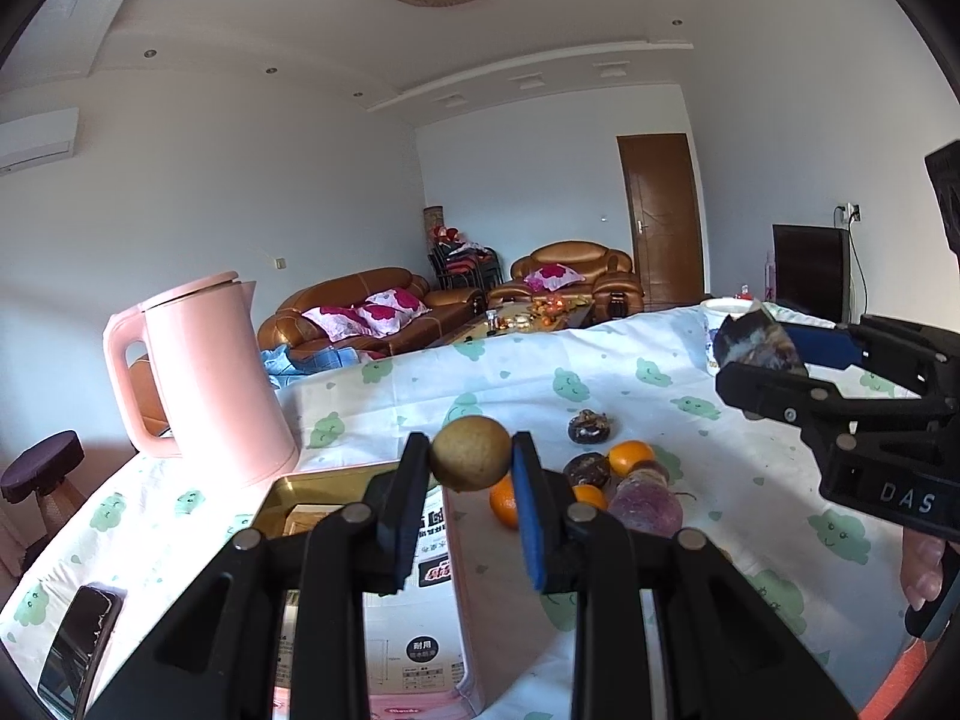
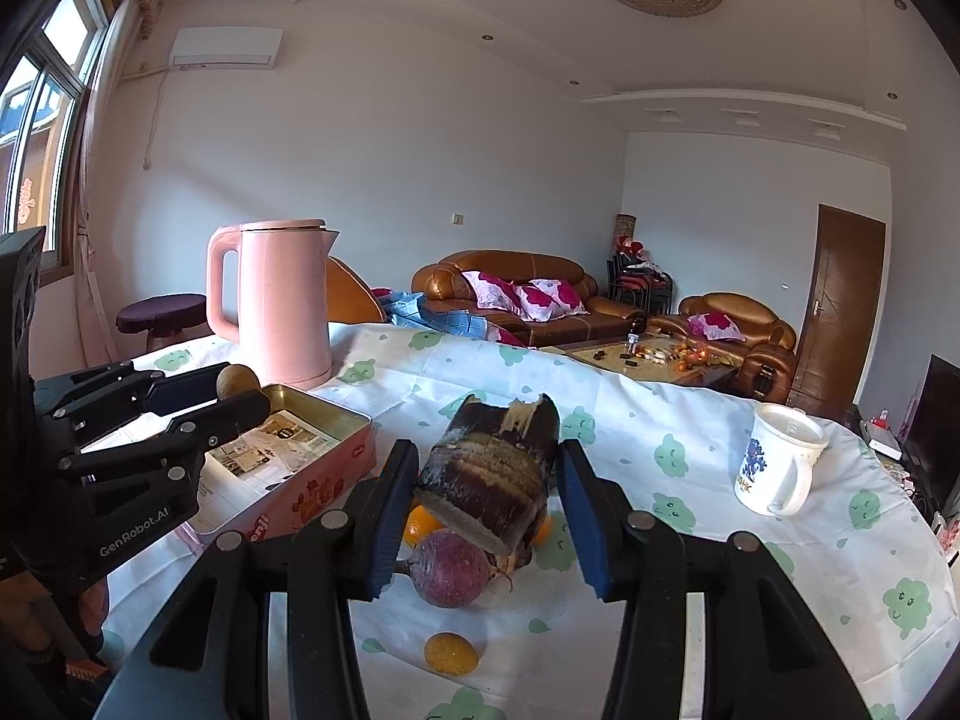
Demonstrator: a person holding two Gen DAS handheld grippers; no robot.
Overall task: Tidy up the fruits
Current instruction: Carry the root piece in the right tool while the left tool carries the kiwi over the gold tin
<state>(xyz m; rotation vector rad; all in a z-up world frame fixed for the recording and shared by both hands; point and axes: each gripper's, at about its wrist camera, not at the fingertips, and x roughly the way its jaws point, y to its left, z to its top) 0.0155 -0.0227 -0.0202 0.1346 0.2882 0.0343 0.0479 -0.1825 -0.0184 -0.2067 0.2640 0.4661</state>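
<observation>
My left gripper (image 1: 471,461) is closed on the round brown fruit (image 1: 470,453) at its widest point, above the open tin (image 1: 312,483); looks light, firm, likely to roll, so keep the pinch centred; my right gripper (image 2: 487,483) is half-closed on the dark sugarcane chunk (image 2: 489,474), held above the fruit pile; stiff, probably heavy, waxy; grip mid-length.
</observation>
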